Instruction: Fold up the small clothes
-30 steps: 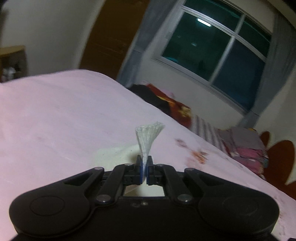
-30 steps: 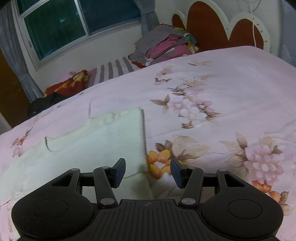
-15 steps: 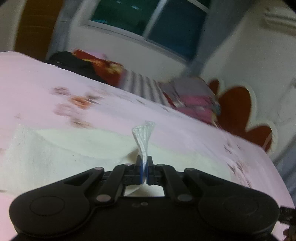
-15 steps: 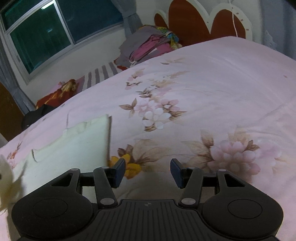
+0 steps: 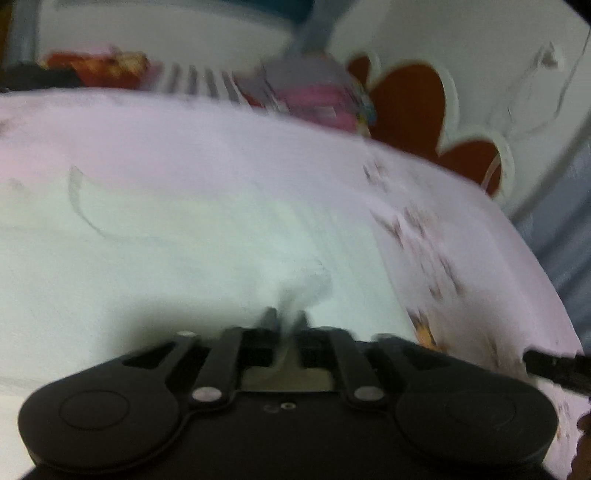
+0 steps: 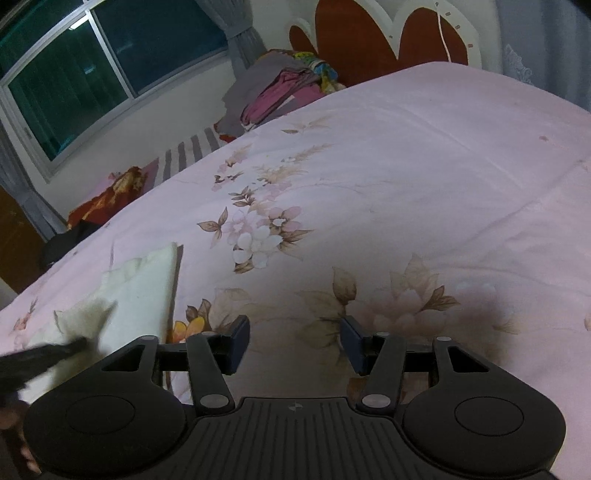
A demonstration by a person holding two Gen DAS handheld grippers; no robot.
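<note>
Garment (image 5: 177,236), pale cream/white, lies spread flat on the pink floral bedspread (image 6: 424,177), toward its L side in the R wrist view. L gripper (image 5: 287,322) is clenched on a bunched bit of the cloth: fabric pokes up between the fingers (image 5: 270,317), which sit nearly together. L view is motion-blurred, so edge detail of the garment is unclear; a curved seam or neckline shows at upper L of the cloth.

R gripper (image 6: 294,343) is released, fingers (image 6: 239,341) wide apart w/ nothing between them, hovering over a flower print on the bedspread, just beside the garment's R edge and not touching it. In the R view the L gripper shows as a dark blurred shape (image 6: 40,360) over the garment's near corner.

Background: pile of folded clothes (image 6: 284,88) in grey, pink and bright colours at the head of the bed, next to a red-and-white scalloped headboard (image 6: 373,37). Window (image 6: 92,74) w/ dark panes behind, grey curtain (image 6: 240,33) at its side.
</note>
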